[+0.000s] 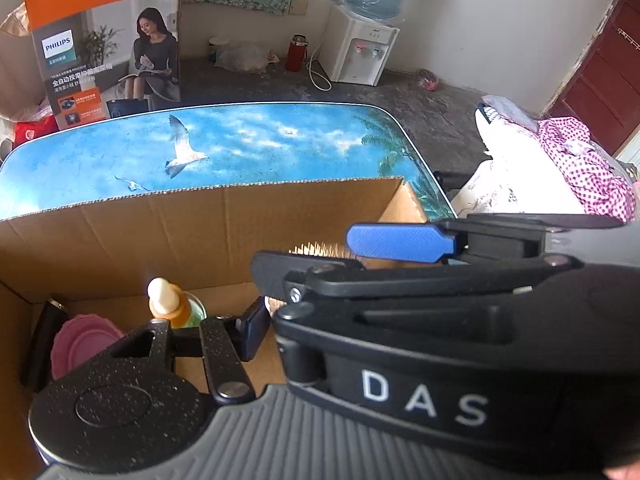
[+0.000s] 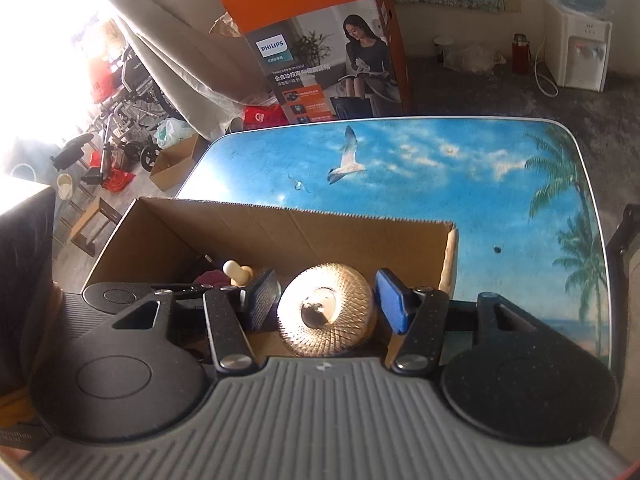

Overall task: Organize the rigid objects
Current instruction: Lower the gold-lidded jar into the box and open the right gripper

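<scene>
Two tools crowd one box, and a knock looks like the main risk

Two things could go wrong from here. First, the tools may collide. In the left wrist view the right tool (image 2: pixel 326 300) lies straight across the front of the left tool (image 1: pixel 316 324), so a careless lift or turn by either hand could strike the other and jolt the load. Second, the gold ball (image 2: pixel 326 312) may land badly. It is round and has a prickly, woven-looking surface, so it would probably roll once released. An upright bottle (image 2: pixel 236 270) with a cream cap stands at about nine o'clock from the ball, near enough to be tipped. Pink dishes (image 1: pixel 86 340) lie further out the same way.

The right tool stands about half open, and its blue pads (image 2: pixel 394 300) rest against the ball at three and nine o'clock. It appears to be gripping the ball. The ball sits low inside the cardboard box (image 2: pixel 280 236), toward the box's right end. Whether it already rests on the box floor cannot be told.

Only one pad (image 1: pixel 256 326) of the left tool shows, and nothing visibly presses on it. Its other finger is hidden behind the right tool, so whether it is open or holding something cannot be told.

The box sits on the counter (image 2: pixel 440 184), whose bare top stretches away toward twelve o'clock.
</scene>
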`<state>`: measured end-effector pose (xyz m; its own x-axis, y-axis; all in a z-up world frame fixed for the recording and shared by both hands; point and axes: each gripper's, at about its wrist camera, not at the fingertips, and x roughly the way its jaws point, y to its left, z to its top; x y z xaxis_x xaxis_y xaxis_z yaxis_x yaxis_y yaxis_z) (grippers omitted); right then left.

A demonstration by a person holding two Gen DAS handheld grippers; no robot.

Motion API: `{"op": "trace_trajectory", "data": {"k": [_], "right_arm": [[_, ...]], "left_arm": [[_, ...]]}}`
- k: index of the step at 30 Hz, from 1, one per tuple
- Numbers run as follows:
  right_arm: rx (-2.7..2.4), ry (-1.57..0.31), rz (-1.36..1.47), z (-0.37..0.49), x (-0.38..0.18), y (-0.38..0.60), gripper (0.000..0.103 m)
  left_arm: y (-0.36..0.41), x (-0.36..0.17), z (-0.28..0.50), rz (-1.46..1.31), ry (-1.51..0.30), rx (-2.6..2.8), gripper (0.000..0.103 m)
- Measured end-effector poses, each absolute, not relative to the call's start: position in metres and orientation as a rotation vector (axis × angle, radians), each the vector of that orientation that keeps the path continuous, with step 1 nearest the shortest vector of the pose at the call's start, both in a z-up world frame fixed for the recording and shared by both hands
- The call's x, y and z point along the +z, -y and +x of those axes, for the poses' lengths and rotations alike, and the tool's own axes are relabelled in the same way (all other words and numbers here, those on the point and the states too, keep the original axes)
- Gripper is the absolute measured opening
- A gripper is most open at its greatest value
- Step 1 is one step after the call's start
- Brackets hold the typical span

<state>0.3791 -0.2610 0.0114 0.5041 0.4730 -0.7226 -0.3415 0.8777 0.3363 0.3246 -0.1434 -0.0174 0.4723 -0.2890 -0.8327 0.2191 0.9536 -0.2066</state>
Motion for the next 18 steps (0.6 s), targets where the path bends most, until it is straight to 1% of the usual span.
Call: {"op": "trace_trajectory", "data": {"k": [2,6,10,15,18], "right_arm": [[0.493,-0.901,0.158,0.381,0.011,0.263,0.054],[0.478,-0.868,0.160,0.376,0.011,0.268,0.054],[0.478,-0.831,0.204,0.363,0.015,0.280,0.054],[0.480,-0.757,0.333,0.324,0.025,0.307,0.055],[0.475,-0.698,0.406,0.290,0.033,0.323,0.058]], "left_arm": [[0.144,-0.017,0.326,-0.078,-1.018,-0.308,0.065],[0.145,-0.017,0.325,-0.074,-1.019,-0.297,0.067],[0.143,-0.011,0.316,-0.077,-1.008,-0.295,0.073],[0.140,0.006,0.289,-0.047,-0.969,-0.308,0.078],[0.140,0.021,0.266,-0.030,-0.926,-0.337,0.081]]}}
